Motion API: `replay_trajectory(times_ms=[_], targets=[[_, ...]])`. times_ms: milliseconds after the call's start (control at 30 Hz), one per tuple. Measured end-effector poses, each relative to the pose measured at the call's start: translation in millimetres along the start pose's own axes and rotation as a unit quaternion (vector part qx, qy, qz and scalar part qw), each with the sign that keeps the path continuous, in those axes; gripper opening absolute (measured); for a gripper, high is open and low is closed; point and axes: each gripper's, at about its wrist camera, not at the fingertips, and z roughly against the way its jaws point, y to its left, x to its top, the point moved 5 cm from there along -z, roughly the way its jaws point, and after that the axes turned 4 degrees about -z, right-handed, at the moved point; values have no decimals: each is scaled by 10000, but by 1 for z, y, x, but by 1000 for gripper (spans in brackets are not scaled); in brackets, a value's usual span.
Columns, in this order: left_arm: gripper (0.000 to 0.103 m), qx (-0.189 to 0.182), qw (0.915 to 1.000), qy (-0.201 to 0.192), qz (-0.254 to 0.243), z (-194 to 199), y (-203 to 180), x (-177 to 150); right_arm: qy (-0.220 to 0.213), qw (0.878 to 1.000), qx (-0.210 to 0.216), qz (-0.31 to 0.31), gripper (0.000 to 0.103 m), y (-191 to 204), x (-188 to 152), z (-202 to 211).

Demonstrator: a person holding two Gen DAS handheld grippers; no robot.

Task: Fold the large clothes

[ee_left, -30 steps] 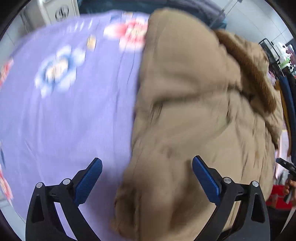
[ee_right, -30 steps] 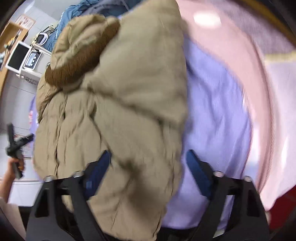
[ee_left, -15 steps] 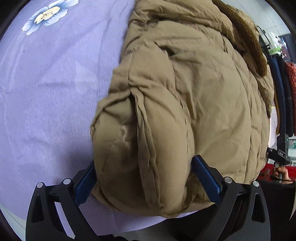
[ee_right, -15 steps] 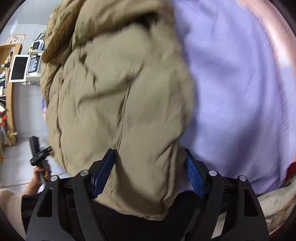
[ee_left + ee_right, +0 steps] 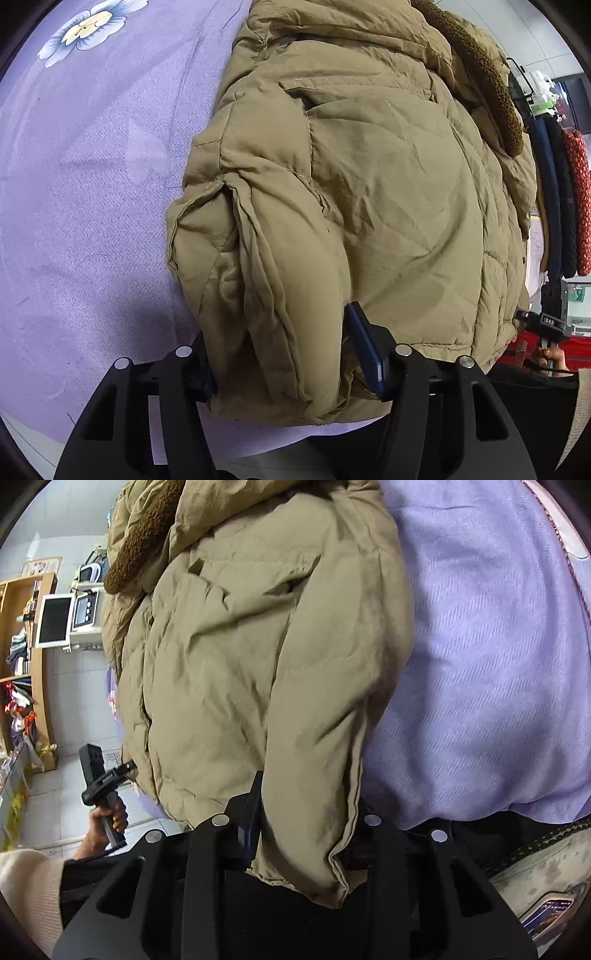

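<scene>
The padded coat (image 5: 369,192) is khaki tan, its hood trim (image 5: 484,81) a darker brown fleece; it lies on a lilac bedsheet (image 5: 92,192) with a fine herringbone weave — one white-and-blue flower (image 5: 86,31) printed near the sheet's far left corner — and both grippers' pads (image 5: 364,347) are blue

Left gripper (image 5: 284,354): matte black frame with cut-out slots, round silver screws along its arms, a blue ribbed pad at two o'clock. Right gripper (image 5: 306,819): same black frame, silver screws, blue pad edge at ten o'clock. At eight o'clock, a cream knit sleeve (image 5: 29,890) over a black cuff.
</scene>
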Motion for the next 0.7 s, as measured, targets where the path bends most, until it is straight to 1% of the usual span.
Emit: replay_trajectory(times_ms=[33,67,100,133,167,200,233,300,333,400,467,567,600,633,700], targets=[[55,23,10000,9,-32,-5,-7,1,14,10000,-69,57,33,2,1,-1],[51,92,9999,28,-127,-8,-13,3,15,9998,-165,129,33,6,3,-4],[44,155,9996,47,-240,-8,-16,3,7,9992,-313,234,30,10,3,-6],[40,201,9992,59,-333,-9,-21,6,20,9989,-372,294,27,8,2,-2],[34,257,9987,79,-436,-7,-26,12,26,9987,-388,323,22,10,2,0],[30,349,9978,111,-554,-5,-32,14,19,9985,-414,346,19,13,1,3],[29,399,9973,130,-607,-4,-35,14,12,9986,-403,341,18,16,0,7],[23,414,9971,130,-630,1,-42,15,-53,9996,-207,201,15,22,0,20],[22,376,9974,113,-602,4,-44,16,-79,9998,-95,153,15,25,0,26],[19,175,9984,-27,-533,19,-52,21,-200,9994,240,118,14,38,4,46],[18,-59,9986,-279,-454,39,-61,32,-309,9977,594,129,13,56,12,64],[18,-235,9967,-624,-464,66,-75,54,-483,9937,975,272,13,88,36,90],[18,-302,9950,-807,-503,79,-82,68,-524,9924,1082,265,13,96,47,96],[18,-314,9941,-910,-504,86,-84,78,-576,9906,1207,274,13,105,61,105],[18,-423,9898,-1245,-545,110,-93,115,-711,9870,1415,282,13,123,91,120]])
